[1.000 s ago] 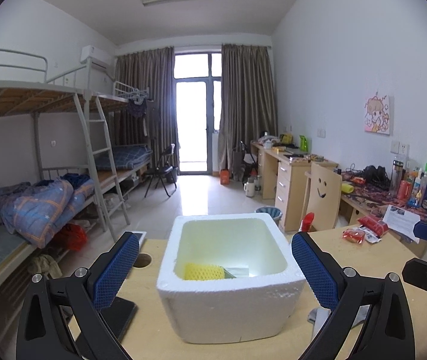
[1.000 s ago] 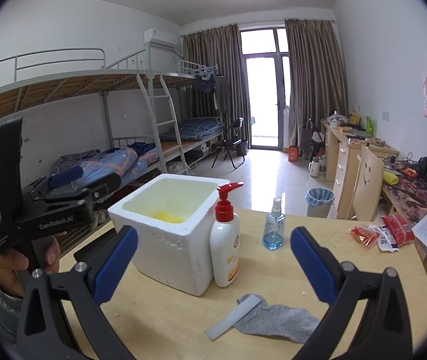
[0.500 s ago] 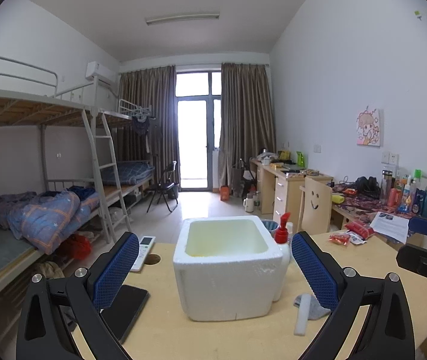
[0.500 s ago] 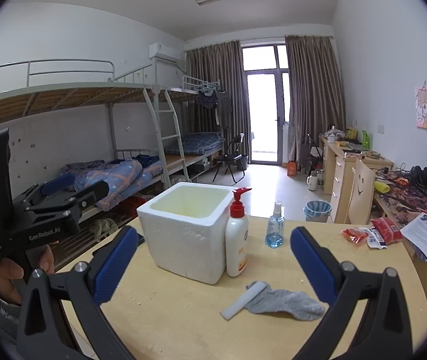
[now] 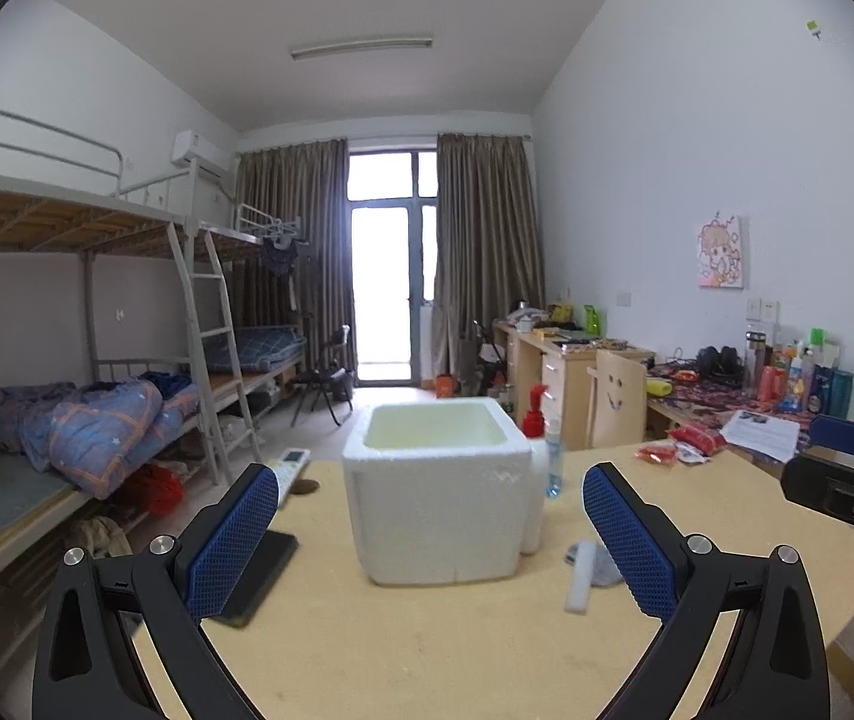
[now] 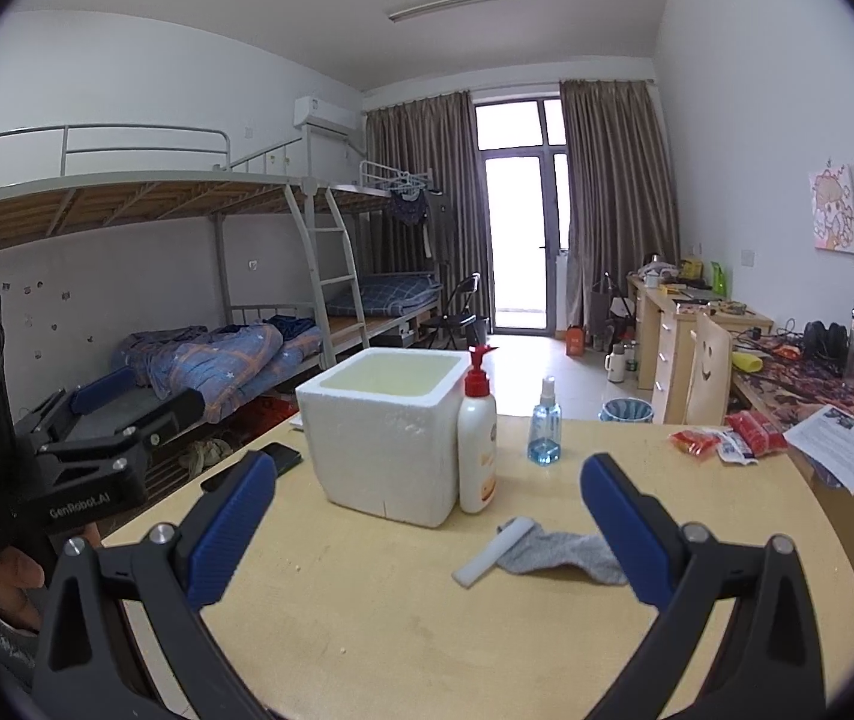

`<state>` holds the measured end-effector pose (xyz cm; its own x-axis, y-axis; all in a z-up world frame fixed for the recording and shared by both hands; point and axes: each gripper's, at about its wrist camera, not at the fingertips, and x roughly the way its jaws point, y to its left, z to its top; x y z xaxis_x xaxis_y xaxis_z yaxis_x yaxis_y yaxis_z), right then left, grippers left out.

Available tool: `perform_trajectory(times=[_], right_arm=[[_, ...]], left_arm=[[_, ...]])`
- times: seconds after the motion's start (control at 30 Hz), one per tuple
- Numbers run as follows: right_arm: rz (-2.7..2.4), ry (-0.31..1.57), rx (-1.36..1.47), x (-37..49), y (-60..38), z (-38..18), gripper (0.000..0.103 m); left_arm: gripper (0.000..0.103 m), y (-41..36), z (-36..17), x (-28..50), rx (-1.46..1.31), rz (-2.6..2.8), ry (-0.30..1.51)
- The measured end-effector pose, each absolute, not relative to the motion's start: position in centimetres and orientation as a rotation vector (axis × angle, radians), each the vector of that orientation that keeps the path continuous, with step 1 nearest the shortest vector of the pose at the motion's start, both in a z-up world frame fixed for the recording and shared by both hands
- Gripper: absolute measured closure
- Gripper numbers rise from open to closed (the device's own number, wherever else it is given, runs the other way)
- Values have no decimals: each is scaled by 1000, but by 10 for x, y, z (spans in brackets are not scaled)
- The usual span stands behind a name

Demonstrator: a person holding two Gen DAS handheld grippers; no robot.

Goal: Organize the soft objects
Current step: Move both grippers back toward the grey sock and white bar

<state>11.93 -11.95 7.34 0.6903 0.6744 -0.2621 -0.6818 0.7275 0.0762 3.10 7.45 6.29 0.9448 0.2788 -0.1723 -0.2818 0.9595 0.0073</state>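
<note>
Both the left tongs (image 5: pixel 430 531) and right tongs (image 6: pixel 427 516) are held wide and empty above the worktop (image 6: pixel 402 612), with the grey sock (image 6: pixel 565 552) seen beside the foam box (image 6: pixel 384 432).

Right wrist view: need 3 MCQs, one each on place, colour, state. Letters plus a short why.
1. Where does the grey sock lie?
A. inside the foam box
B. on the table in front of the pump bottle
C. on the bunk bed

2. What colour is the pump on the lotion bottle?
A. red
B. green
C. black

3. How does the right gripper stand?
A. shut on the sock
B. shut on nothing
C. open, holding nothing

Answers:
1 B: the sock rests flat on the wooden table, nearer the camera than the bottle, outside the foam box.
2 A: the pump head above the white body is red.
3 C: the two blue pads stand wide apart with only table between them.
</note>
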Motion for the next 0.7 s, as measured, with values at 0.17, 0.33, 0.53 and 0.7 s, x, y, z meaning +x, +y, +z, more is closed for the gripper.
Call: perform_trajectory(times=[0.17, 0.33, 0.53, 0.7], right_arm=[[756, 278, 0, 106, -130, 65, 0], [753, 249, -10, 93, -134, 57, 0], [733, 223, -8, 87, -137, 46, 0], [711, 215, 10, 87, -141, 32, 0]], left_arm=[[1, 68, 54, 13, -21, 282, 158], [1, 60, 46, 0, -17, 272, 122], [1, 53, 36, -5, 2, 282, 92], [1, 50, 23, 1, -15, 261, 93]])
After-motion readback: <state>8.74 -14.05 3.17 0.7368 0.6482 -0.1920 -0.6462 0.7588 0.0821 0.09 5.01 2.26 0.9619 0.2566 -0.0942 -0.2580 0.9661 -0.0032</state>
